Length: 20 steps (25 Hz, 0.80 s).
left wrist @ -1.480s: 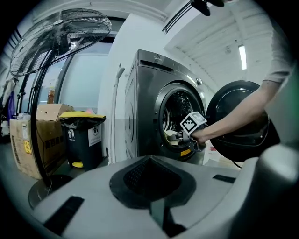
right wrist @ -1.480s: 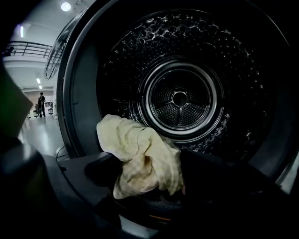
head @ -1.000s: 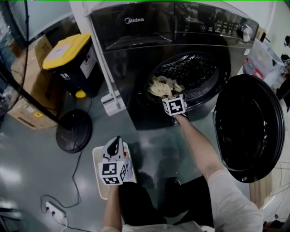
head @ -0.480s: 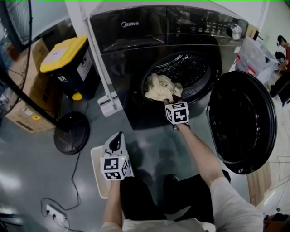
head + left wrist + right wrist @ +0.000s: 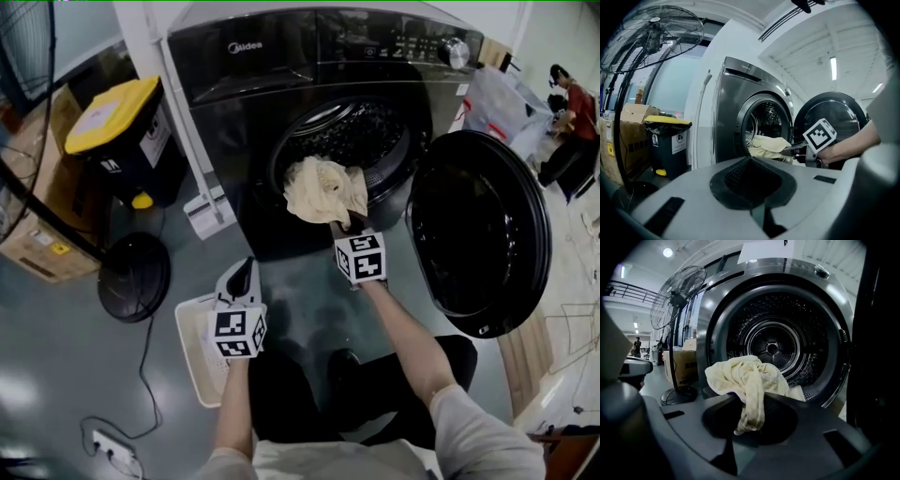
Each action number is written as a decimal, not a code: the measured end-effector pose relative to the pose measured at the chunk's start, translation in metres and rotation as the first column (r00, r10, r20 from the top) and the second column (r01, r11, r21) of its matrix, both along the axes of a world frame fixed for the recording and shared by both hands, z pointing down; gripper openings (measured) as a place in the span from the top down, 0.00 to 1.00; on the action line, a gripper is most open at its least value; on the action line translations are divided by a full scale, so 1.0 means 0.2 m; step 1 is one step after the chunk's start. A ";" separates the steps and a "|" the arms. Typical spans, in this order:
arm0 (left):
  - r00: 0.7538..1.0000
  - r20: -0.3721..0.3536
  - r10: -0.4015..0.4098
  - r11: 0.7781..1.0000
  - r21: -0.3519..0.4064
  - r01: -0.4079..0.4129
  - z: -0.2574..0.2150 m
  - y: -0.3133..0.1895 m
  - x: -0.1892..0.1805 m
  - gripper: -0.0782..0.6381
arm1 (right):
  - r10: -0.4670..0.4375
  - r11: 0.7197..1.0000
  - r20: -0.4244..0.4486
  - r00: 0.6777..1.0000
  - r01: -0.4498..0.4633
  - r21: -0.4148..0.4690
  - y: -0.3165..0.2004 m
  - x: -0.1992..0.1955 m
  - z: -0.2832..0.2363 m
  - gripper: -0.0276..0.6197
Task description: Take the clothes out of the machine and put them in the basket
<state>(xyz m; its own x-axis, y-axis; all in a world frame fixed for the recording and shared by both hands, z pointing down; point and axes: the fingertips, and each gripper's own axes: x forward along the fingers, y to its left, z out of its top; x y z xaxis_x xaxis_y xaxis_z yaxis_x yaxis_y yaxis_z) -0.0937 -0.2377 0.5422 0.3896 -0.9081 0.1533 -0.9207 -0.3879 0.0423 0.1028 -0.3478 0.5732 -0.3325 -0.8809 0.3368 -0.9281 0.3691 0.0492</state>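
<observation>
Cream terry, by the look: the cloth (image 5: 323, 190) sits bunched at the mouth of the drum (image 5: 361, 131), spilling over the lower lip of the opening. My right tool (image 5: 345, 225) has it pinched. Its jaws have just been closing, and a twisted tail of the cloth hangs down between them, so I count it as gripped. My left tool (image 5: 244, 270) is well back from the machine, jaws together on nothing, tip hovering above the white basket (image 5: 192, 342) on the floor.

Surroundings:
- The dark front-loader washer (image 5: 281, 56) has its round door (image 5: 473, 234) swung fully open, just right of my right forearm.
- The basket lies left of the operator's knees, partly hidden under the left tool.
- A black bin with a yellow lid (image 5: 117, 131) stands left of the washer, with a cardboard box (image 5: 42, 234) further left.
- The round base of a pedestal fan (image 5: 134, 277) sits beside the basket.
- A cable runs past the basket to a power strip (image 5: 112, 448).
- Far right there is a clear plastic bag (image 5: 502, 108) and a seated person (image 5: 567, 122), well apart from the work.
</observation>
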 end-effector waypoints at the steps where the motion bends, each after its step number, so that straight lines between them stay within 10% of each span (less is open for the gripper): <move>1: 1.000 -0.001 0.004 1.000 0.001 -0.004 0.00 0.00 0.01 0.87 | 0.003 1.000 0.004 1.000 -0.003 0.008 0.04 0.00 -0.01 0.81; 20: 0.998 -0.016 0.054 0.998 0.019 -0.054 -0.07 0.01 0.10 0.87 | 0.005 0.996 0.079 0.997 -0.012 0.085 0.56 0.03 -0.27 0.82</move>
<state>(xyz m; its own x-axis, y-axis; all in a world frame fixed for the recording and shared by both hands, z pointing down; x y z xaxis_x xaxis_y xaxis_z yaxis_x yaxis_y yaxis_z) -0.0741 -0.2350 0.5287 0.4405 -0.8883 0.1299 -0.8977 -0.4378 0.0498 0.1079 -0.2359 0.5185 -0.3471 -0.9082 0.2338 -0.9335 0.3585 0.0069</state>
